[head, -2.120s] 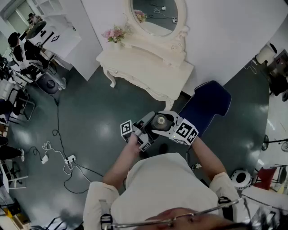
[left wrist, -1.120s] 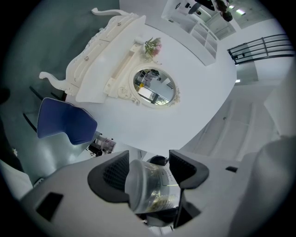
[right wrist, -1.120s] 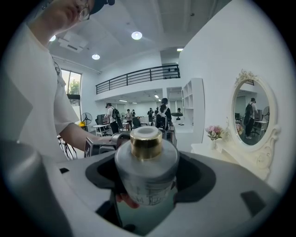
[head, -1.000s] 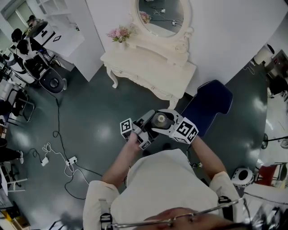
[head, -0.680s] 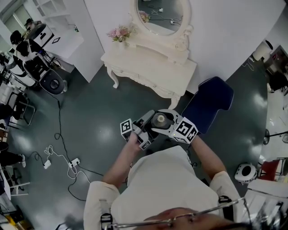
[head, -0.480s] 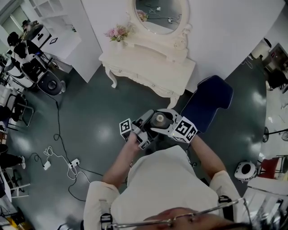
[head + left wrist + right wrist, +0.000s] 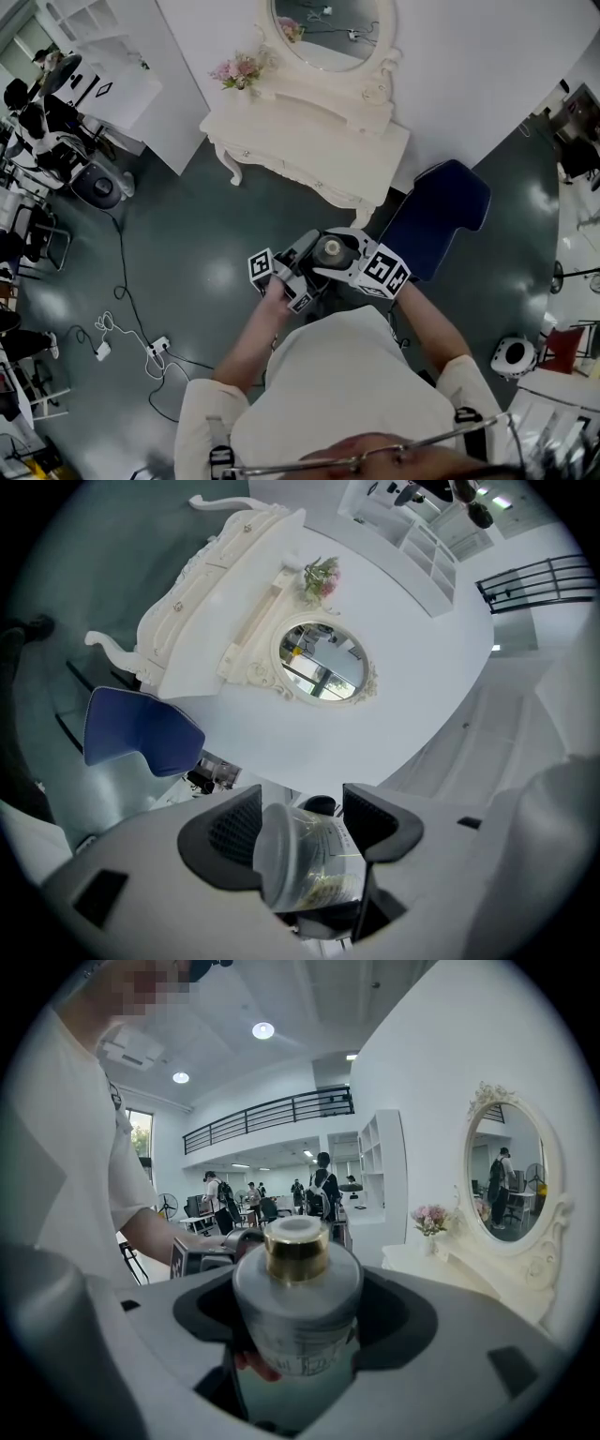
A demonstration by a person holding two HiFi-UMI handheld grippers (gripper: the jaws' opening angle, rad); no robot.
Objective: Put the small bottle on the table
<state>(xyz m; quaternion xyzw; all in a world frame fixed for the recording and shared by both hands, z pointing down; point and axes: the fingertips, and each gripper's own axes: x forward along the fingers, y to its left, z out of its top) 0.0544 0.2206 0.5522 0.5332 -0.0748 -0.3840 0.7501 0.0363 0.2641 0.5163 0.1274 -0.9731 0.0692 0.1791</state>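
A small clear bottle (image 7: 330,249) with a gold cap is held upright in front of the person's chest, above the dark floor. My left gripper (image 7: 314,257) and right gripper (image 7: 349,257) meet around it from either side. In the right gripper view the bottle (image 7: 295,1302) fills the gap of my right gripper (image 7: 300,1324), which is shut on its body. The left gripper view shows the bottle (image 7: 305,864) lying across my left gripper (image 7: 300,825), between its dark pads. The white dressing table (image 7: 309,141) stands ahead, away from the bottle.
An oval mirror (image 7: 328,28) and pink flowers (image 7: 239,70) sit on the table's back. A blue chair (image 7: 436,220) stands right of the table. Cables and a power strip (image 7: 155,345) lie on the floor at left. People sit at desks (image 7: 37,122) far left.
Both grippers and the bottle keep the same pose. The room slides a little in the head view as the person shifts.
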